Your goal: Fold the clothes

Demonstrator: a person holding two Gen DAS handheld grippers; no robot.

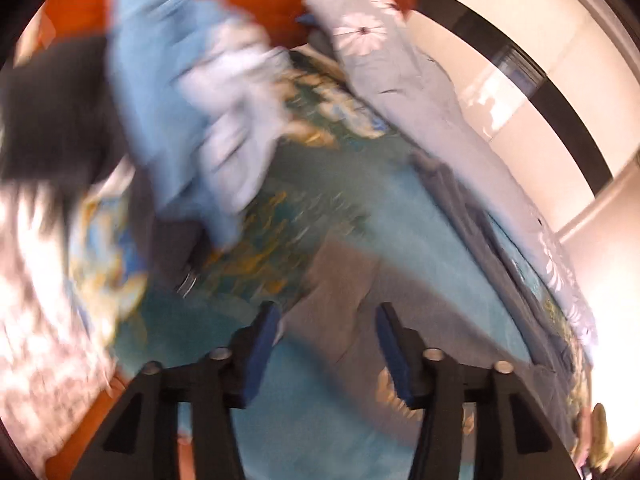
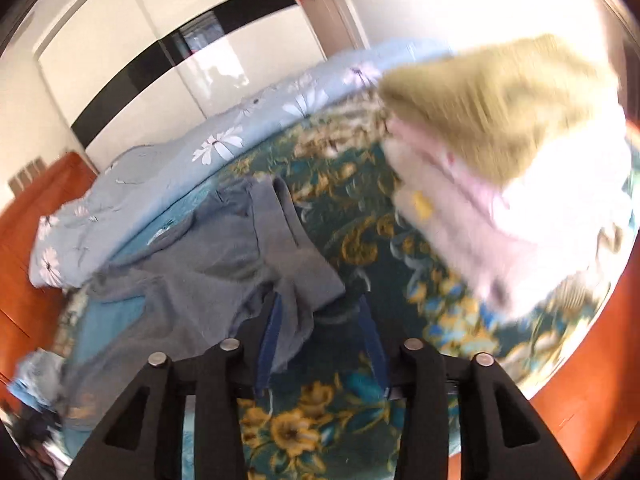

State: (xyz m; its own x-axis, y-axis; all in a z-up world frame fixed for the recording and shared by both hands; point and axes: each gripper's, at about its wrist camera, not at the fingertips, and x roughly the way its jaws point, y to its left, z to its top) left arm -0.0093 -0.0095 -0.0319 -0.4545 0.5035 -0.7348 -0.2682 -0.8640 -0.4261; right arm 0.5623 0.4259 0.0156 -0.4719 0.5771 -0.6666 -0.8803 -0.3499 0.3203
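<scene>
— Grey cloth, that is what they are working on: the grey garment (image 2: pixel 224 264) is lying spread across the teal floral bedspread (image 2: pixel 360 240), probably so it can be flattened for a fold.

— Starting from the left, what is the left gripper (image 1: pixel 326 344) doing?

— It is standing moderately open, blue pads apart, gripping nothing. The grey cloth is lying just beyond its tips, not pinched. Further off, a blurred heap of pale blue clothes (image 1: pixel 180 100) is waiting its turn, I would guess.

— And the right gripper (image 2: pixel 320 340)?

— It is also standing partly open. A corner of the grey garment is drooping against its left pad and into the gap, but the pads are not pressing on it. Off to its right, a stack of pink and olive clothes (image 2: pixel 500 184) is sitting apart, looking already folded.
</scene>
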